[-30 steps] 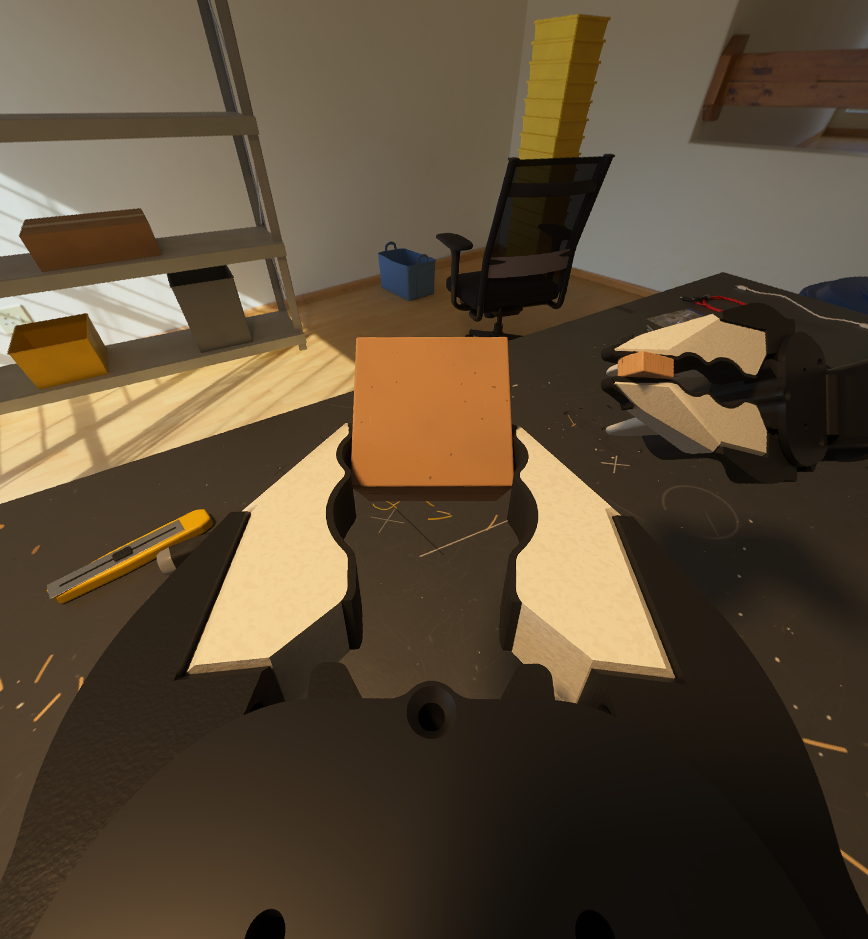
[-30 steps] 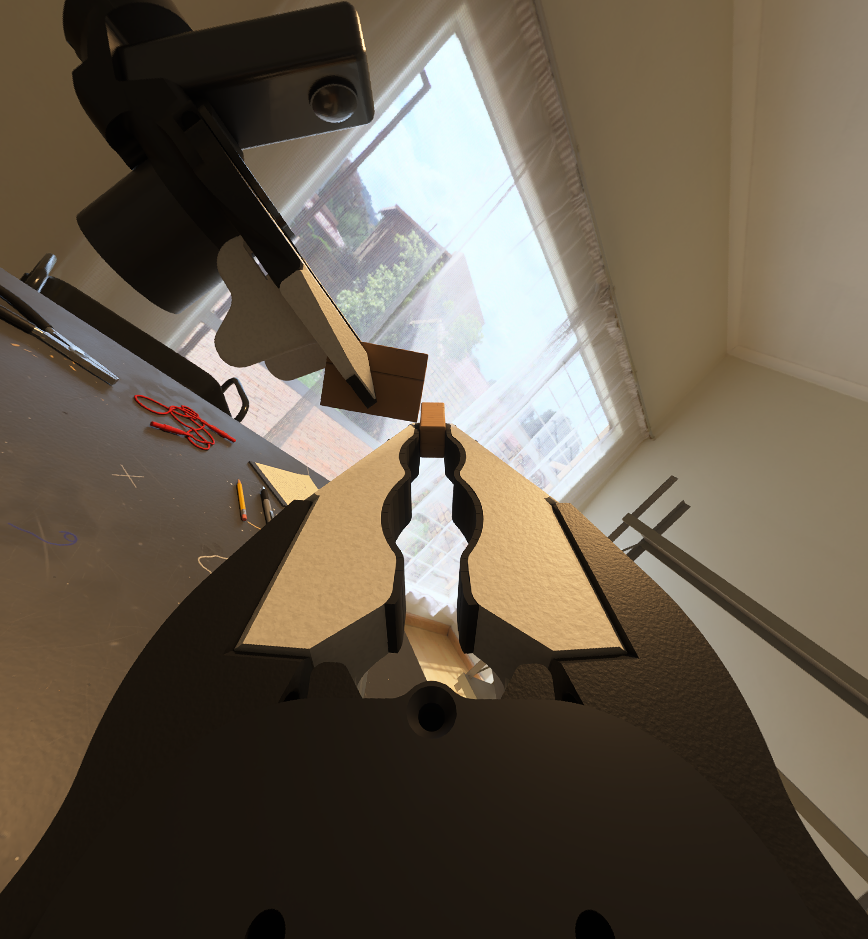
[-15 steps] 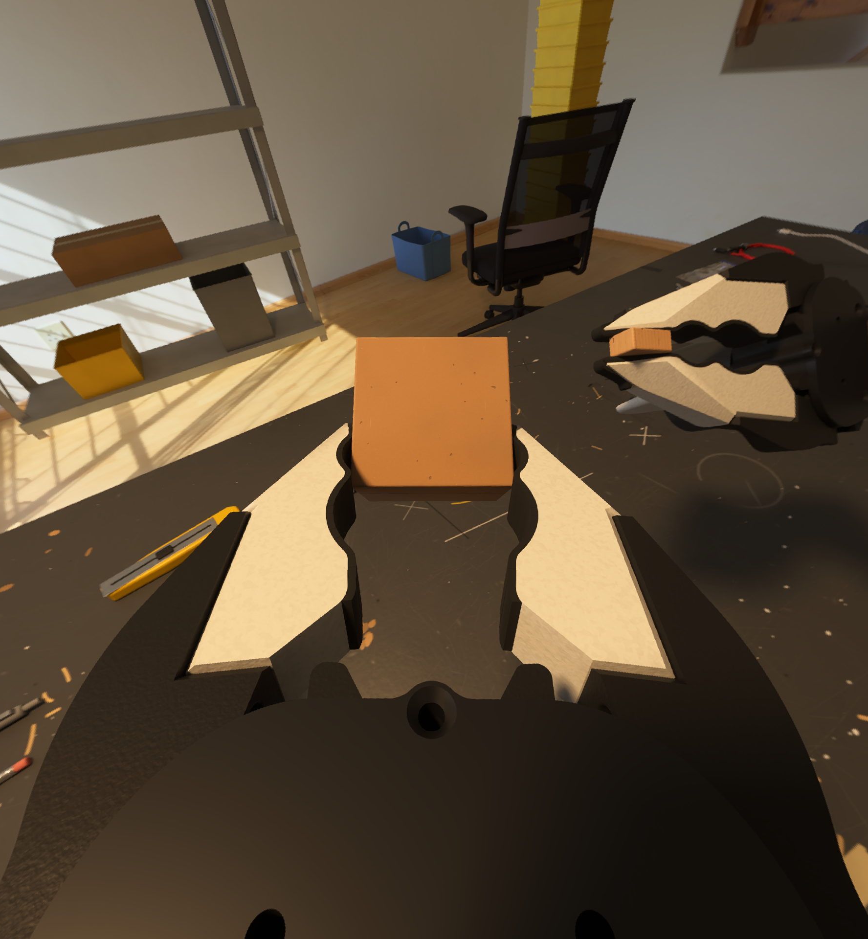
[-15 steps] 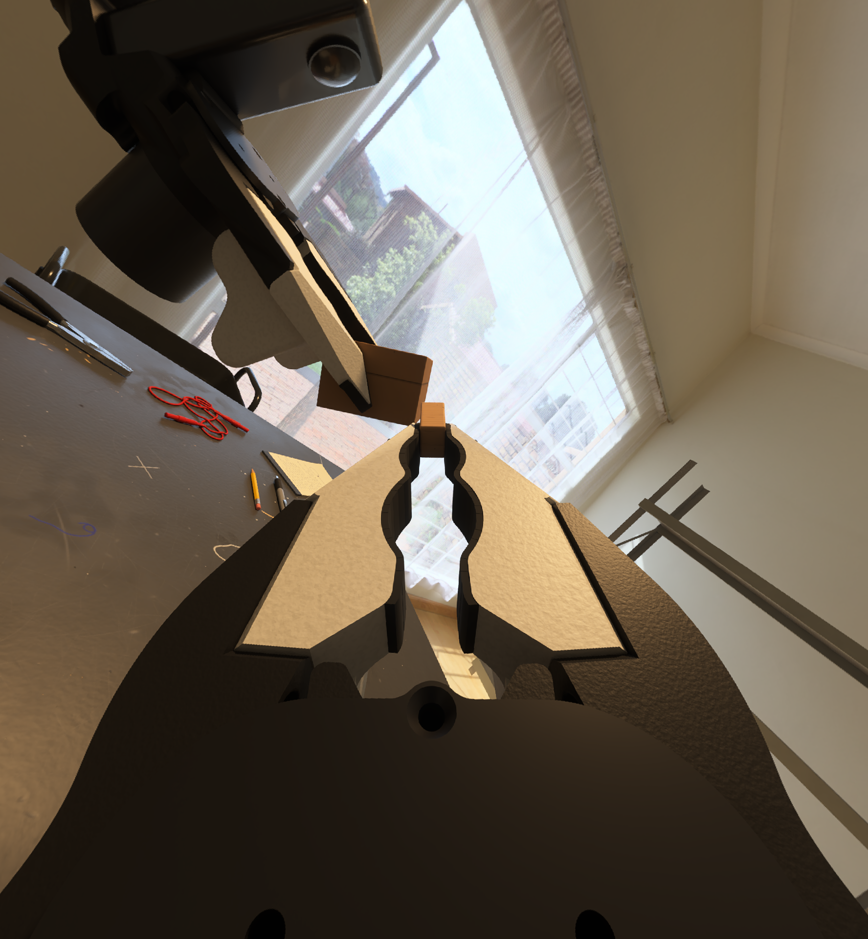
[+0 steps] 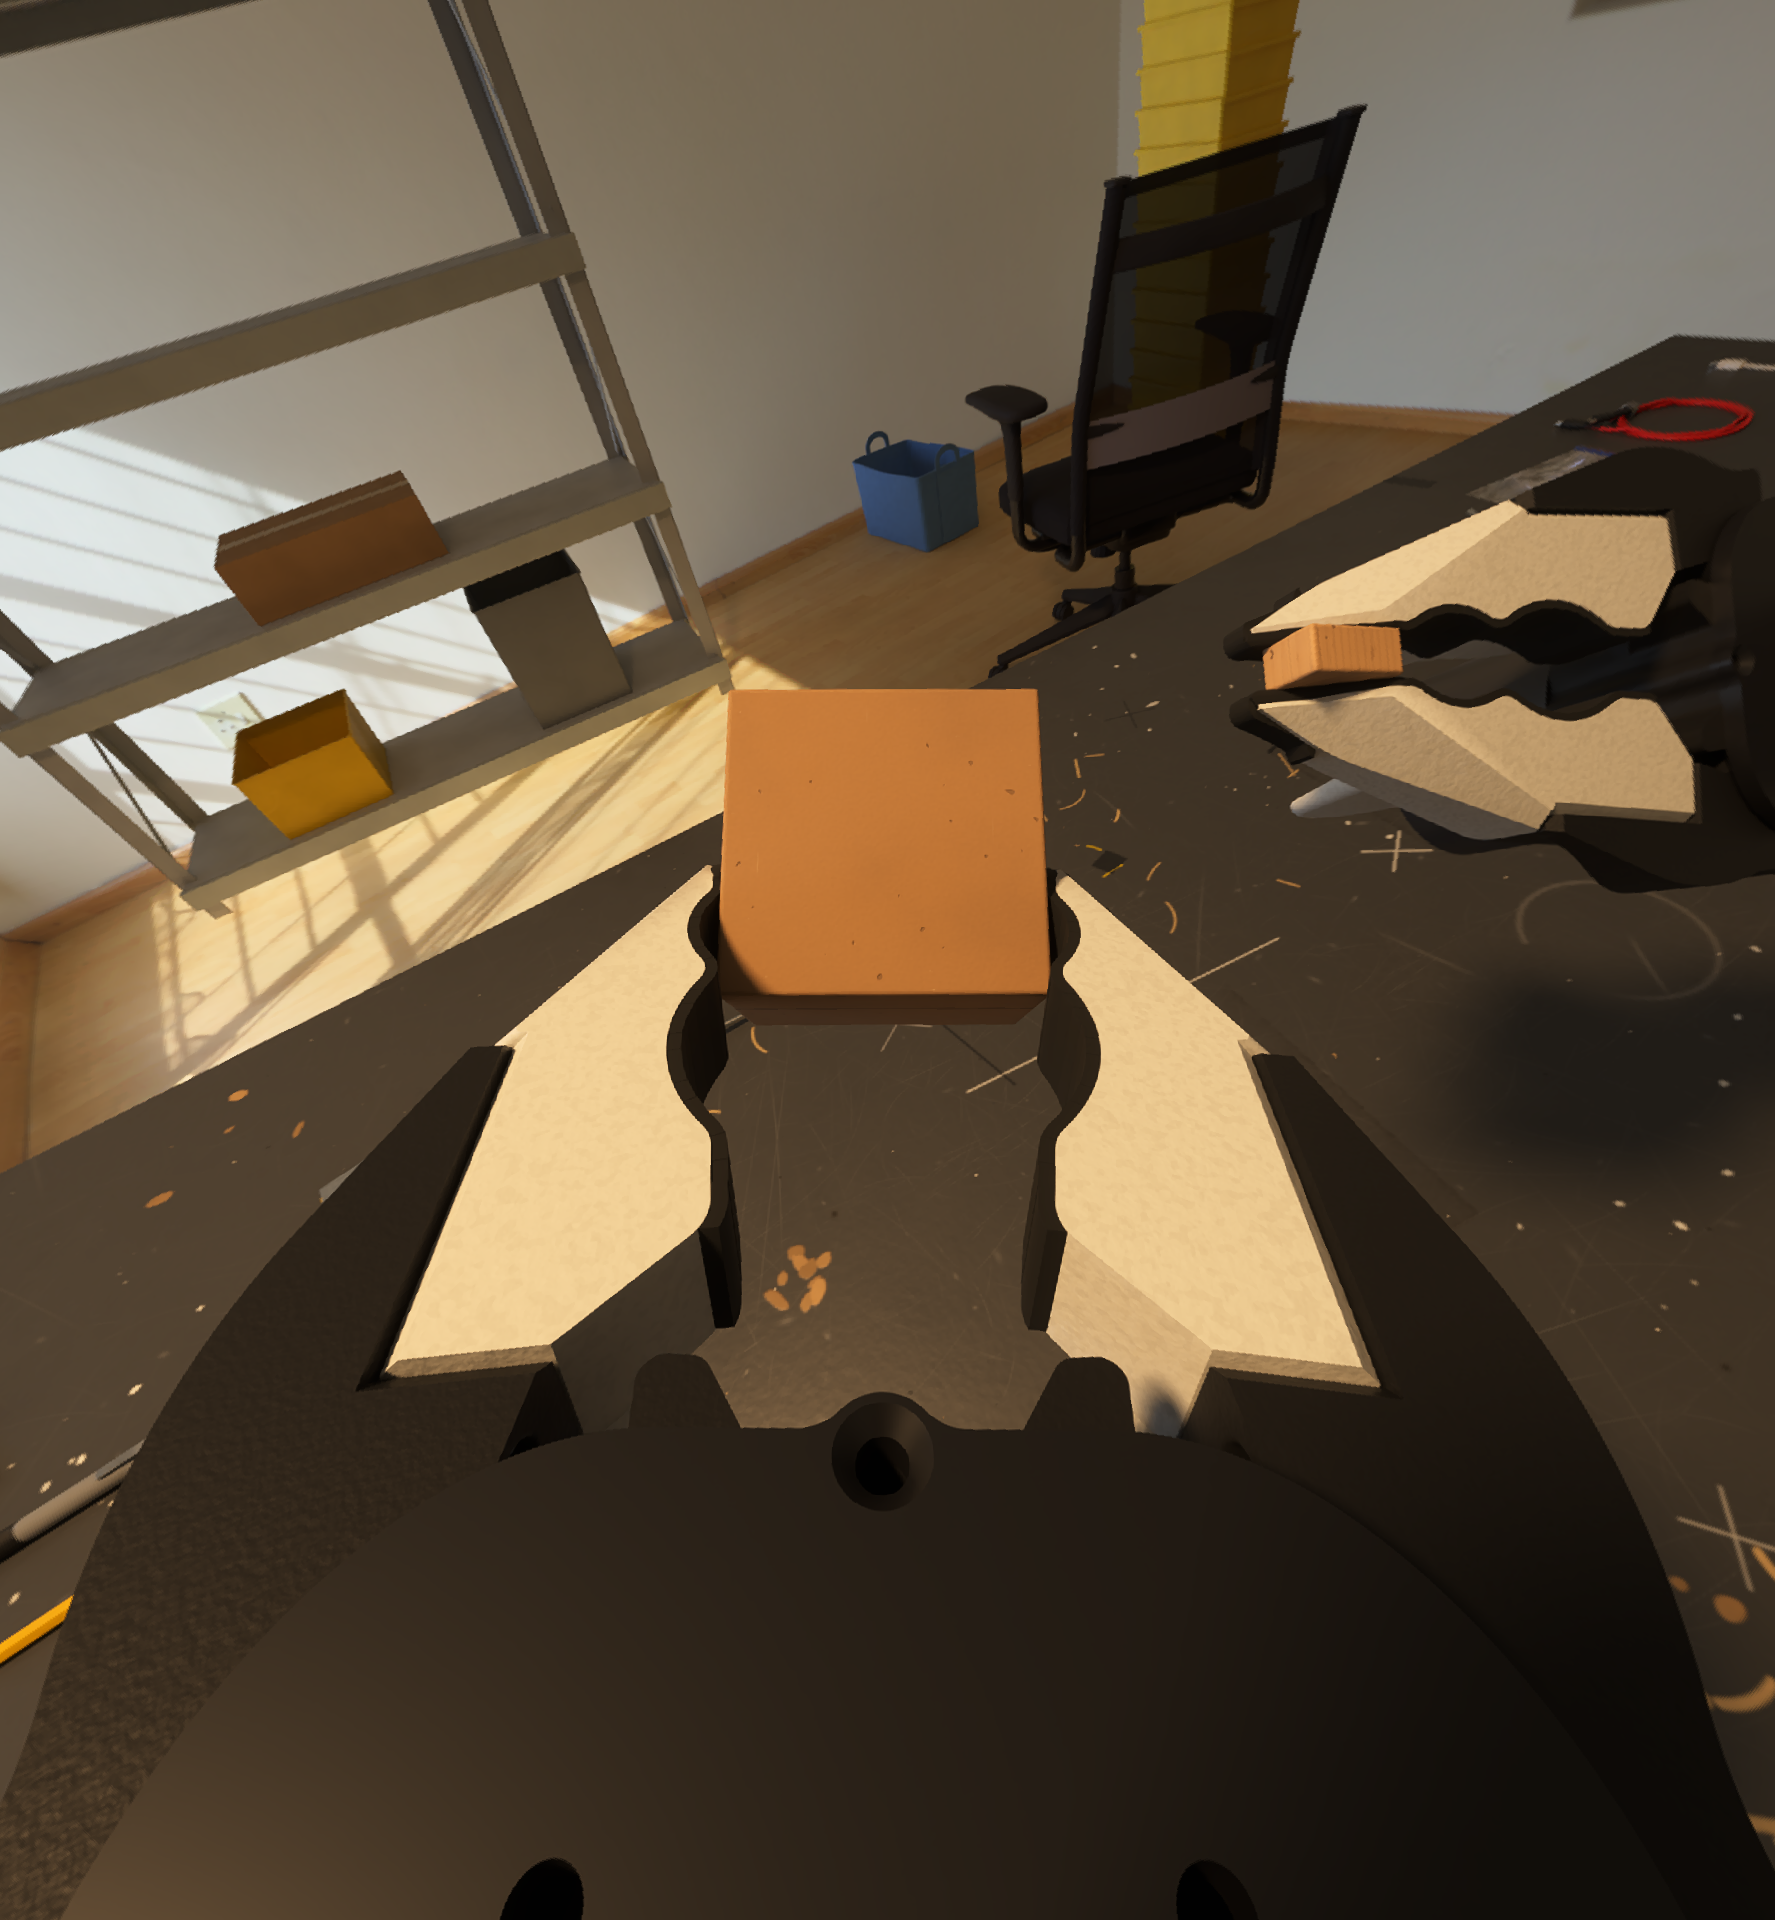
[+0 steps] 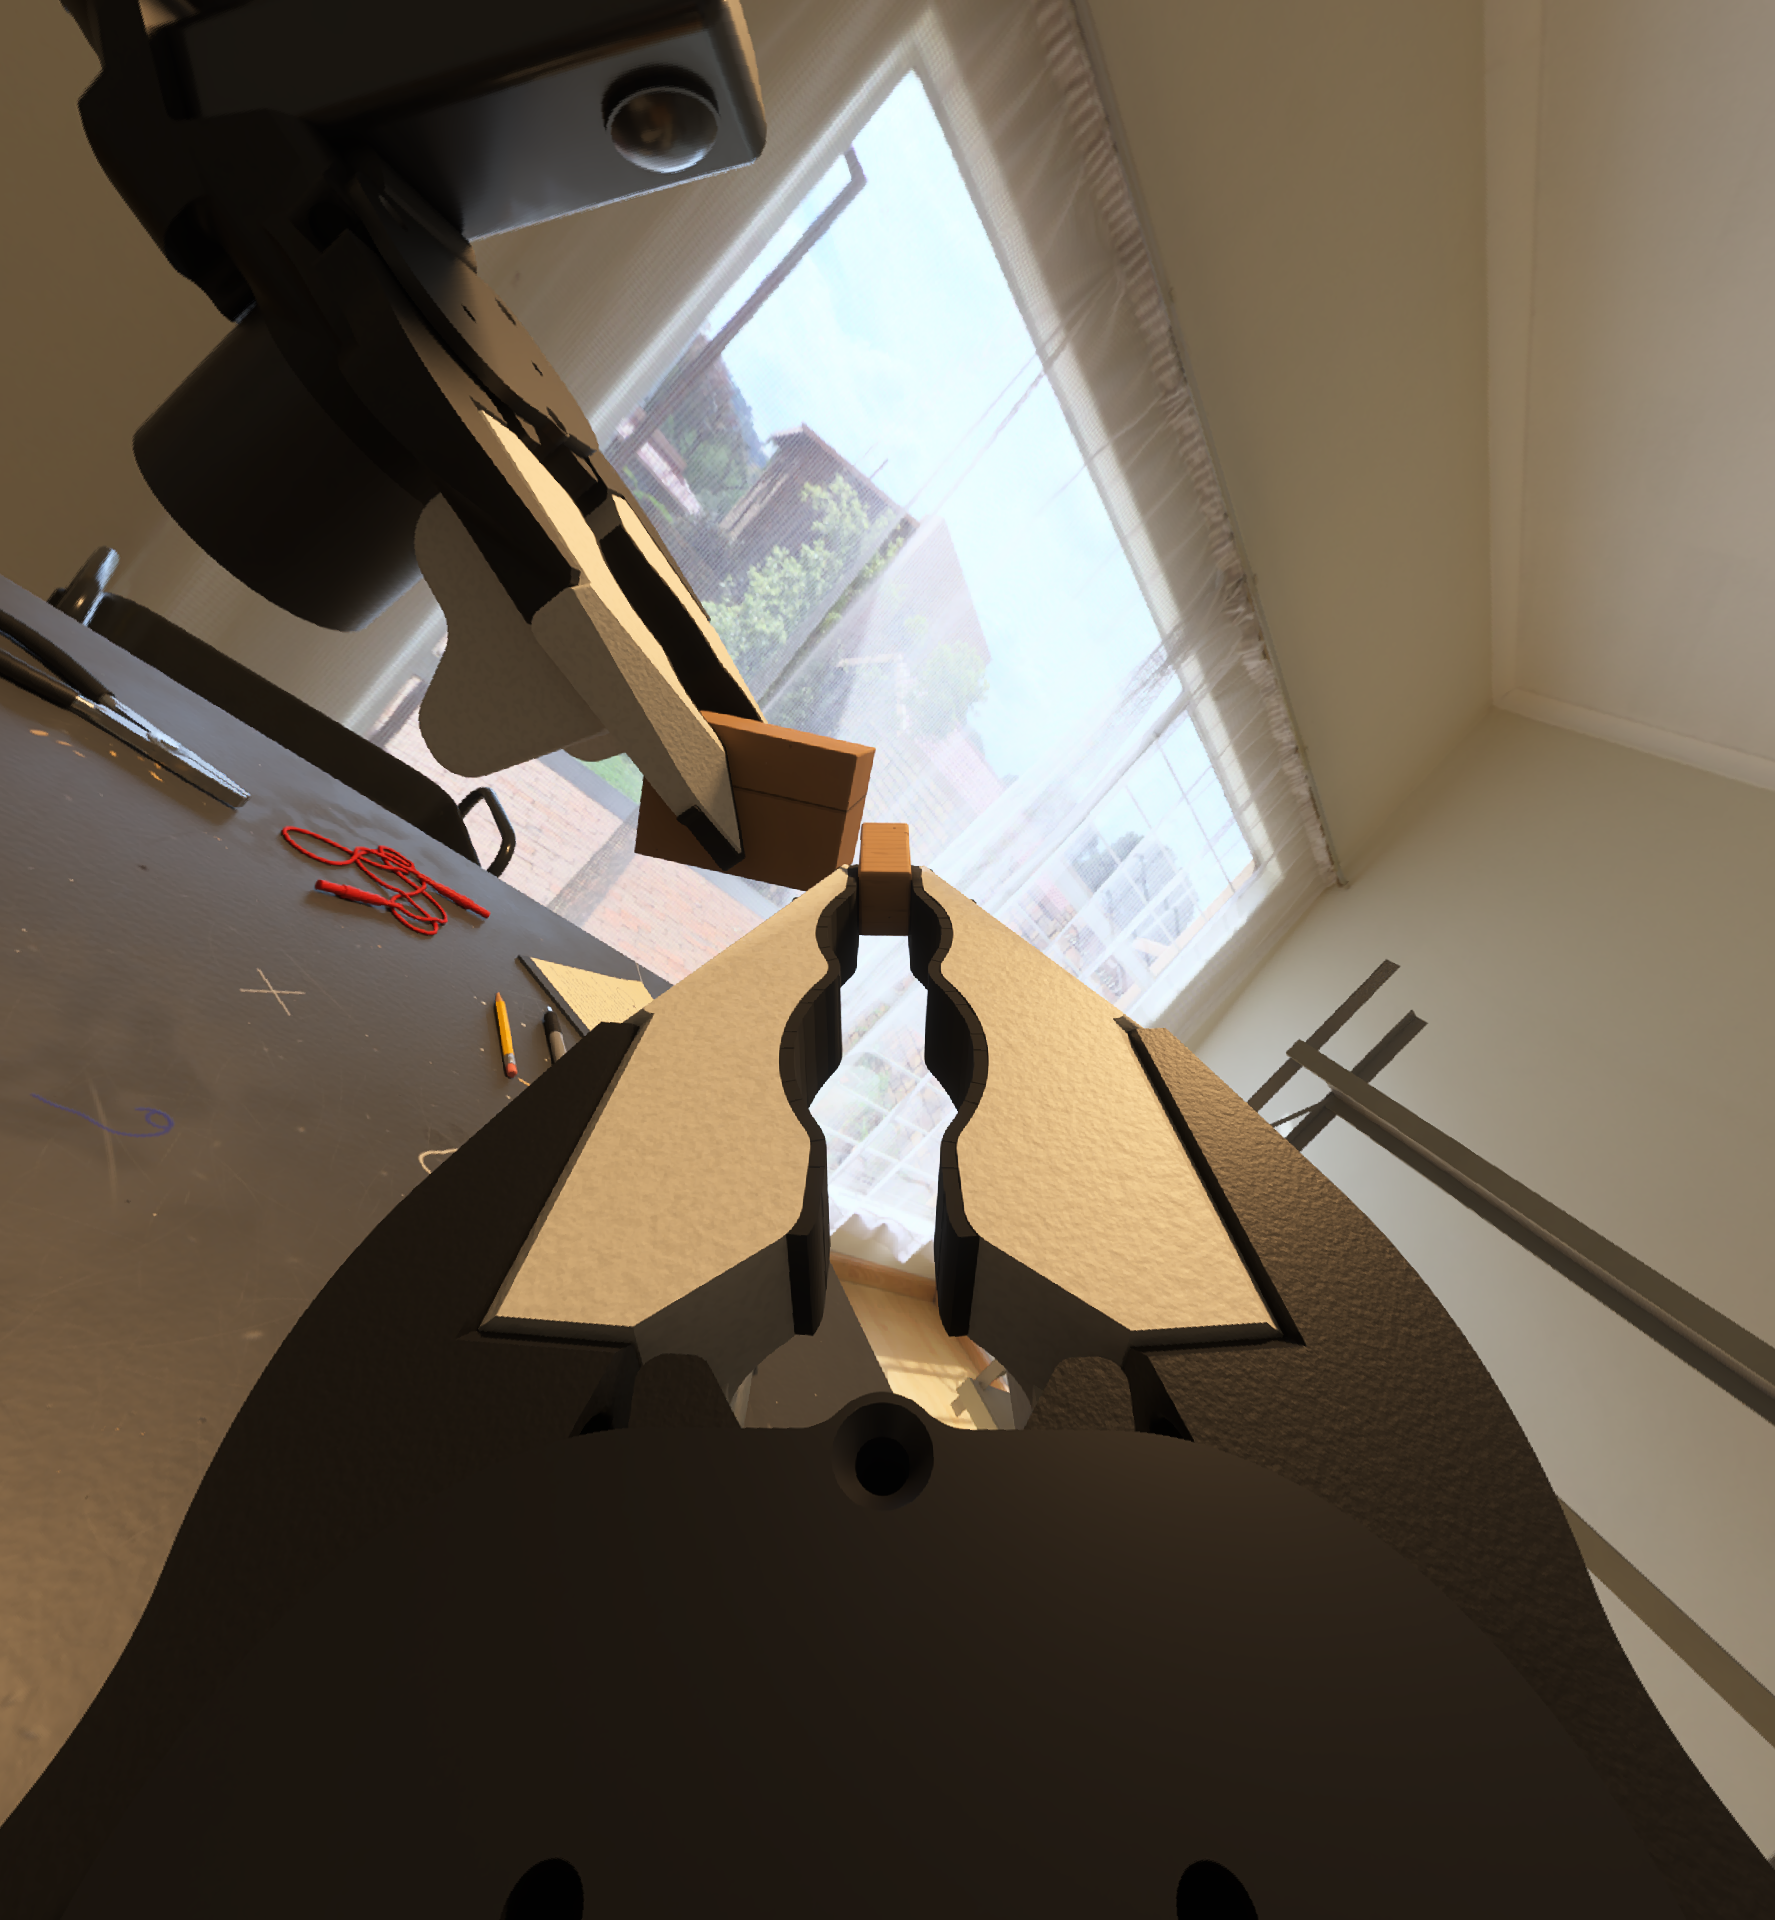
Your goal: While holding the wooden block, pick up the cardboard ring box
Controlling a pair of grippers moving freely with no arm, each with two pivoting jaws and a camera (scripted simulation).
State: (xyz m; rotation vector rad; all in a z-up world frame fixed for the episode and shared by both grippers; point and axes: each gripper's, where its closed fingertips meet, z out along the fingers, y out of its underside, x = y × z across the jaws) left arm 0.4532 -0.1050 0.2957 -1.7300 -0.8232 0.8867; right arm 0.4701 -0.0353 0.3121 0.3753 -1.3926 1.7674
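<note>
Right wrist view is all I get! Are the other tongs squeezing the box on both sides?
Observer: Yes. The left wrist view shows the left tongs pinching the box, one finger on each side.
Operator: What's under it?
Observer: Bare scratched table, with a gap below the box.
Operator: What's behind it?
Observer: A black chair and a blue bucket.

Warm, low sunlight falls in stripes on the floor (image 5: 270, 935) beyond the jaws and on the box (image 5: 883, 842) between them. Right of the jaws a soft shadow blurs on the dark bench (image 5: 1641, 1060). The window (image 6: 966, 582) glares white. Straight lines bow toward the edges; focus is sharp throughout.
</note>
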